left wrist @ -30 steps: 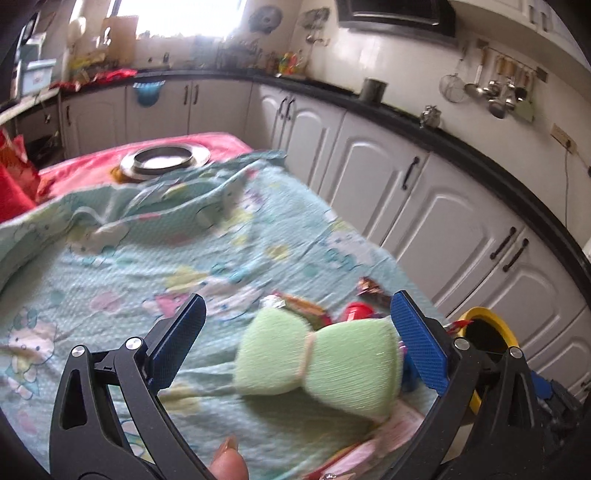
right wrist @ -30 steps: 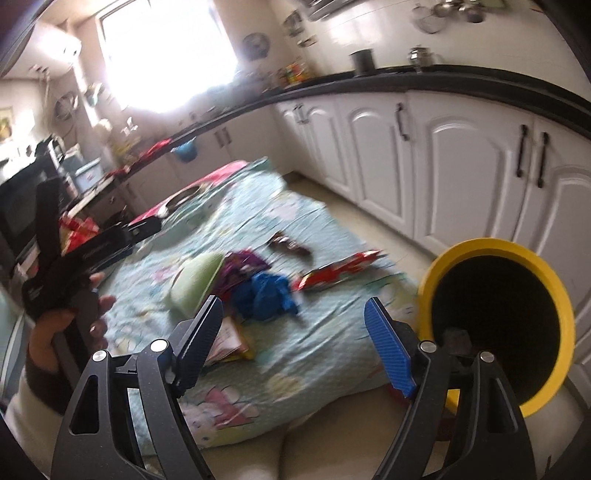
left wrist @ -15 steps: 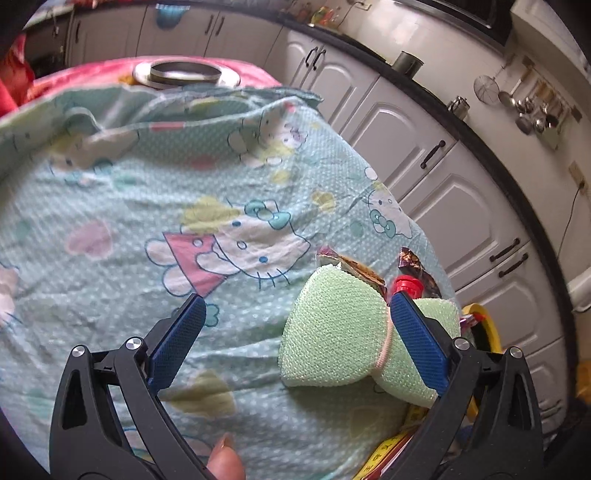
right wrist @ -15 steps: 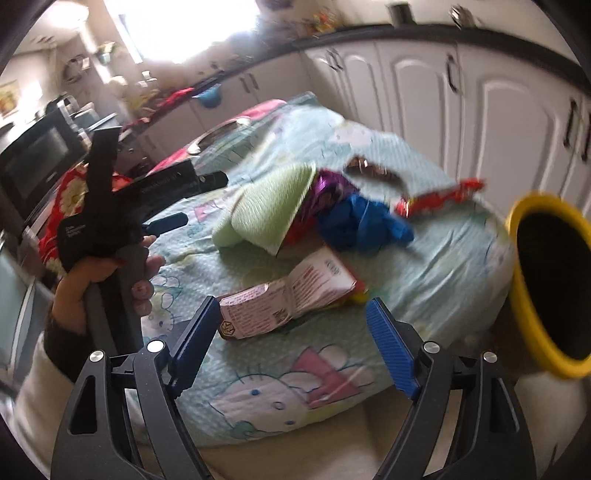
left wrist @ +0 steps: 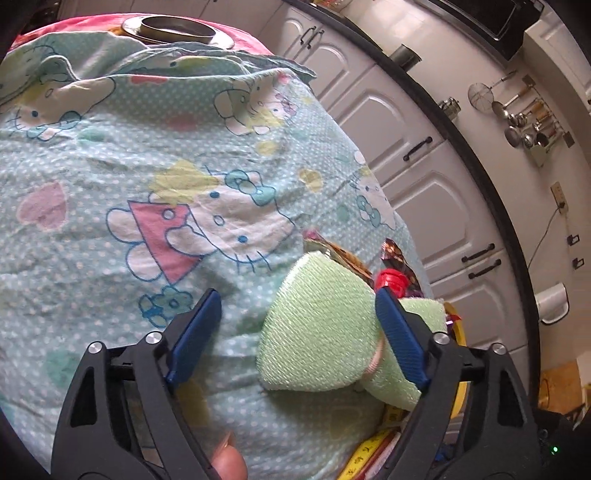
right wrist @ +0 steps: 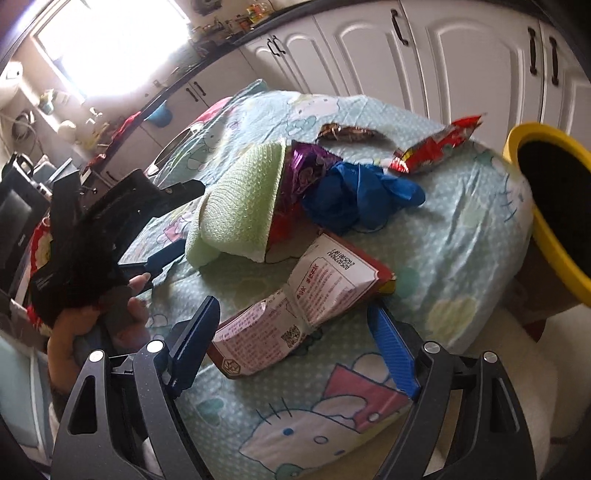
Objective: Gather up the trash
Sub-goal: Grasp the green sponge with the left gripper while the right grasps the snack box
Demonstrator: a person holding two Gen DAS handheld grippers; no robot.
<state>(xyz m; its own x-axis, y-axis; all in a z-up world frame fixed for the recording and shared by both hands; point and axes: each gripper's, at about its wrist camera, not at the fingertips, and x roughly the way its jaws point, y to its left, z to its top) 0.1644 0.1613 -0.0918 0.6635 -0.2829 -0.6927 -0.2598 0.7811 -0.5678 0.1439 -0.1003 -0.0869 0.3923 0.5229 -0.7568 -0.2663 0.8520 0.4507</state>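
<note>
Trash lies on a table with a Hello Kitty cloth (right wrist: 454, 236). A green foam sleeve (left wrist: 321, 343) tied at its middle lies between the open jaws of my left gripper (left wrist: 295, 332); it also shows in the right wrist view (right wrist: 240, 210). Beside it lie a purple wrapper (right wrist: 310, 166), a blue plastic bag (right wrist: 362, 195), a red snack bag (right wrist: 436, 147) and a brown wrapper (right wrist: 347, 133). A pink and white packet (right wrist: 299, 310) lies between the open jaws of my right gripper (right wrist: 295, 343). A yellow-rimmed bin (right wrist: 546, 218) stands at the table's right edge.
White kitchen cabinets (left wrist: 417, 147) under a black counter run along the far side. A metal plate (left wrist: 177, 31) sits at the far end of the table on a red cloth. Utensils (left wrist: 524, 122) hang on the wall.
Both grippers have moved closer and lower over the table. The left one now has the green sleeve between its jaws; the right one now frames the pink packet.
</note>
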